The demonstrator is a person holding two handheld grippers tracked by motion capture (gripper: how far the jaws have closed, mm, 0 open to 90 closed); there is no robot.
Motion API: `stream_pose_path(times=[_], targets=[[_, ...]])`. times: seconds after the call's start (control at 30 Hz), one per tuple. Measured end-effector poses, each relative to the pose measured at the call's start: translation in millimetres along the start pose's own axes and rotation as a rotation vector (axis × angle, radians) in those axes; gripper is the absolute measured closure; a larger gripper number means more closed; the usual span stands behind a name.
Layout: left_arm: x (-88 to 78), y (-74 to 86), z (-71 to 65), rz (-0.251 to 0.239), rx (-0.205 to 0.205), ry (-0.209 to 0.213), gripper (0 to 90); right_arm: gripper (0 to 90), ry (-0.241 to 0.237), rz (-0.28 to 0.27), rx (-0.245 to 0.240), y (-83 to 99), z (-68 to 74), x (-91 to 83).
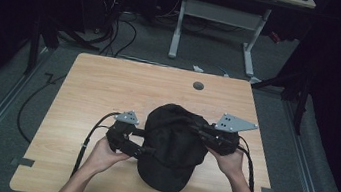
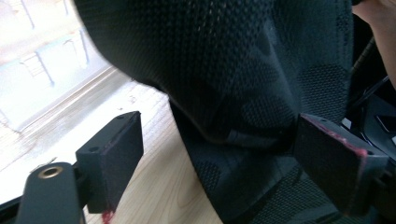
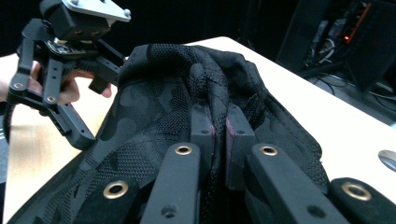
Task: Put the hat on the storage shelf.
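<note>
A black mesh cap (image 1: 171,146) with a faint camouflage pattern lies on the wooden table (image 1: 99,86), brim toward the person. My right gripper (image 1: 205,131) is shut on a pinched fold of the crown's fabric (image 3: 205,88), its jaws (image 3: 218,123) pressed together on it. On the cap's left side my left gripper (image 1: 144,151) stands open. Its pads (image 2: 112,154) sit wide apart, with the cap's lower side (image 2: 243,70) between them. The right gripper view shows the left gripper (image 3: 91,109) beside the cap (image 3: 154,107), held in a hand.
A round cable hole (image 1: 198,86) sits near the table's far edge. Beyond it stands a white-legged desk (image 1: 218,14), and cables (image 1: 116,33) run over the grey floor. Tape marks (image 1: 23,161) lie at the near corners. Bare wood surrounds the cap.
</note>
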State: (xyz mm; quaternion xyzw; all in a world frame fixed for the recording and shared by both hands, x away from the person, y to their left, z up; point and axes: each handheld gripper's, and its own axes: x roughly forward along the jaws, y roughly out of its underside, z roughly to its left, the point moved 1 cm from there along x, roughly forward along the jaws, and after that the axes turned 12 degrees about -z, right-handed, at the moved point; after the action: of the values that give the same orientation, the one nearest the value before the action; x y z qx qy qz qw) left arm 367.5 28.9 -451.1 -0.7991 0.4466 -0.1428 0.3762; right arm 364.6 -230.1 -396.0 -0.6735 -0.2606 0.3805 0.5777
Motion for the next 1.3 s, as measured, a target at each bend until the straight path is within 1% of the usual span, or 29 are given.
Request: stream_pose_path(times=[0.1, 0.23, 0.33, 0.47, 0.53, 0.63, 0.7, 0.77, 0.83, 0.87, 0.93, 1.0, 1.13, 1.23, 1.3], targets=[[0.0, 0.8, -1.3, 0.014, -0.007, 0.012, 18.8, 85.2, -0.024, -0.004, 0.001, 0.2, -1.0, 2.1], [0.3, 1.8, -2.2, 0.023, 0.0, 0.011, 24.3, 85.1, -0.054, -0.022, -0.018, -2.4, -0.6, 5.5], [-1.5, 1.2, -3.8, 0.034, 0.002, 0.029, 27.7, 85.1, -0.071, -0.032, -0.024, -6.1, 0.2, 8.2], [-3.3, -0.3, -4.8, 0.04, 0.011, 0.034, 29.5, 85.1, -0.088, -0.042, -0.027, -10.7, 0.6, 11.3], [-4.3, -0.9, -4.8, 0.046, 0.004, 0.042, 32.2, 85.1, -0.091, -0.044, -0.027, -11.9, 0.2, 11.4], [-5.3, -0.1, -5.6, 0.069, 0.014, 0.049, 36.6, 85.1, -0.094, -0.043, -0.025, -12.5, -1.2, 11.5], [-5.2, 0.0, -5.2, 0.074, 0.016, 0.053, 40.1, 84.9, -0.092, -0.047, -0.031, -13.0, -1.6, 12.4], [-5.2, 0.2, -4.8, 0.076, 0.007, 0.06, 43.3, 84.8, -0.091, -0.049, -0.037, -14.3, -1.6, 13.8], [-6.5, 1.0, -6.4, 0.077, 0.008, 0.073, 45.8, 84.7, -0.089, -0.053, -0.043, -15.1, -0.9, 13.7], [-7.3, 1.2, -7.7, 0.071, 0.006, 0.08, 46.1, 84.7, -0.09, -0.057, -0.047, -15.4, -0.7, 13.1], [-8.2, 0.4, -7.9, 0.057, 0.006, 0.09, 45.6, 84.7, -0.092, -0.067, -0.04, -15.7, -1.2, 12.2], [-6.4, -0.6, -7.1, 0.048, -0.005, 0.082, 42.9, 84.9, -0.095, -0.072, -0.034, -15.6, -2.7, 11.9], [-4.9, 3.1, -7.5, 0.062, 0.005, 0.069, 42.5, 84.9, -0.091, -0.067, -0.04, -14.7, -1.9, 13.8], [-7.0, 3.0, -7.5, 0.067, 0.004, 0.072, 43.3, 84.8, -0.089, -0.07, -0.044, -14.9, -0.7, 15.9], [-10.0, 1.1, -7.6, 0.062, 0.001, 0.086, 45.4, 84.7, -0.089, -0.074, -0.042, -15.6, -0.9, 17.6]])
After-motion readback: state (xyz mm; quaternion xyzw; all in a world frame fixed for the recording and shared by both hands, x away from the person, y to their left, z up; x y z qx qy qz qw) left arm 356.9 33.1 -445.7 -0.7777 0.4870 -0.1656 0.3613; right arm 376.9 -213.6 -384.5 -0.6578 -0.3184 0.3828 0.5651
